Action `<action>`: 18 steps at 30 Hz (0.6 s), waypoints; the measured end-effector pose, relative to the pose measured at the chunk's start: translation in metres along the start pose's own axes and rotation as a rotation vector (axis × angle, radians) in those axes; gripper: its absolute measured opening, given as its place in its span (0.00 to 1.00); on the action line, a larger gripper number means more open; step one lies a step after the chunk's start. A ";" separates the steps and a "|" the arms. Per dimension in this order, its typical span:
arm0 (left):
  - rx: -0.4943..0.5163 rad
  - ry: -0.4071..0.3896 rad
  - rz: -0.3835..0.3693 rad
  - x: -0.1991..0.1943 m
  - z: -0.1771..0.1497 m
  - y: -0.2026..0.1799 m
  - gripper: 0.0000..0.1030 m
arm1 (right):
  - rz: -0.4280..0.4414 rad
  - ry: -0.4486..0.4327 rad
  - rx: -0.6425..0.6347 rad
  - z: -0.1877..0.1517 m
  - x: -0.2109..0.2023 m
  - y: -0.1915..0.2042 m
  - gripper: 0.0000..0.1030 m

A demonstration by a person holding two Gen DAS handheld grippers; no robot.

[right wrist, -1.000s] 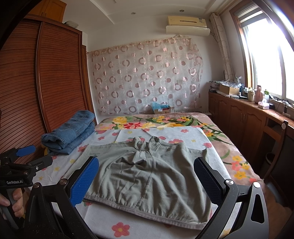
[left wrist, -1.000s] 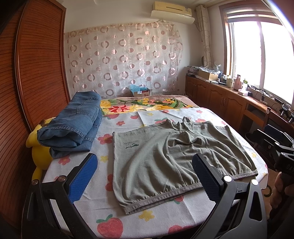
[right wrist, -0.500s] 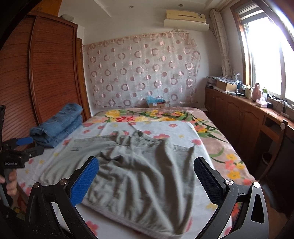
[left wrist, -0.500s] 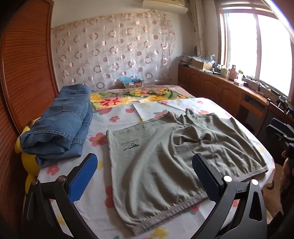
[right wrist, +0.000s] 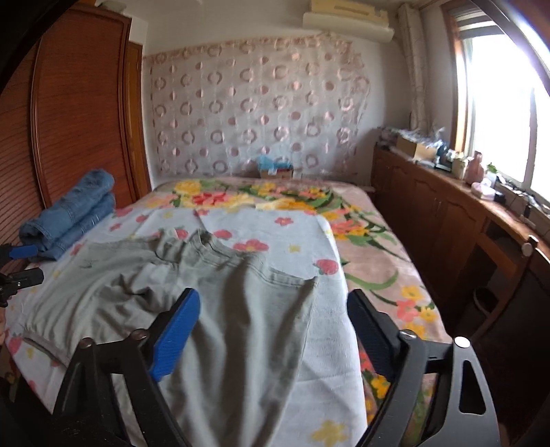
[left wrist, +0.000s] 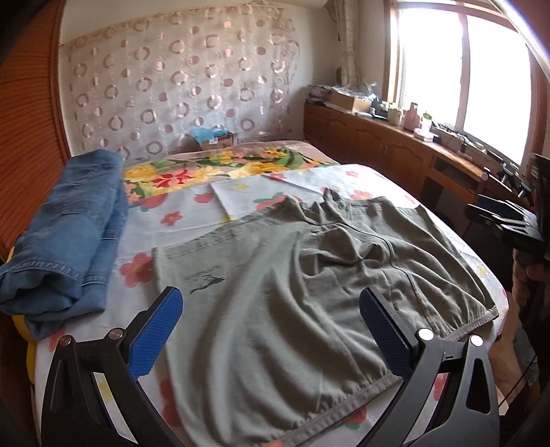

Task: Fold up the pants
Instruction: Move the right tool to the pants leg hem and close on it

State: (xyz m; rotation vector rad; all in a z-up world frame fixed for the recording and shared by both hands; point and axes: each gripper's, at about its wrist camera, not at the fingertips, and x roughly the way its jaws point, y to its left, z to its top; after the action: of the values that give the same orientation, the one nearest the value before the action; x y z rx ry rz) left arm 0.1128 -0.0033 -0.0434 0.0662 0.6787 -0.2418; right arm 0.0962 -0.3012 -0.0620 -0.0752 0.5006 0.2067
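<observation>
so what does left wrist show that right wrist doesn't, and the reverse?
Left wrist only: the logo print on the grey-green pants, a yellow toy under the folded jeans, and the right gripper at frame edge. Right wrist only: the air conditioner and the pants' right edge. Both: pants flat on the bed, jeans, circle-patterned curtain, open fingers.

Light source: daylight came through the window (left wrist: 457, 79) on the right, blown out to white glare.
Brightness: the room was well lit; the wardrobe (right wrist: 75, 113) side lay dimmer.
Shadows: soft, shallow in the pants (left wrist: 309, 282) folds.
Blur: both views were softened by slight motion blur.
Distortion: strong fisheye bending, dark vignetted corners.
</observation>
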 end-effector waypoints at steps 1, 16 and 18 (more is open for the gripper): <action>0.004 0.006 -0.010 0.003 0.001 -0.003 1.00 | 0.008 0.026 -0.003 0.002 0.008 0.000 0.75; 0.071 0.041 -0.062 0.020 0.016 -0.028 1.00 | 0.041 0.245 0.064 0.030 0.055 -0.023 0.31; 0.076 0.050 -0.067 0.023 0.015 -0.032 1.00 | 0.057 0.285 0.085 0.032 0.063 -0.025 0.19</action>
State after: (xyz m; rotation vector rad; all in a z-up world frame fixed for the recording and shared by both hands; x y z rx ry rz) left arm 0.1318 -0.0410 -0.0457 0.1232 0.7220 -0.3310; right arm 0.1706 -0.3100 -0.0640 -0.0070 0.7954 0.2317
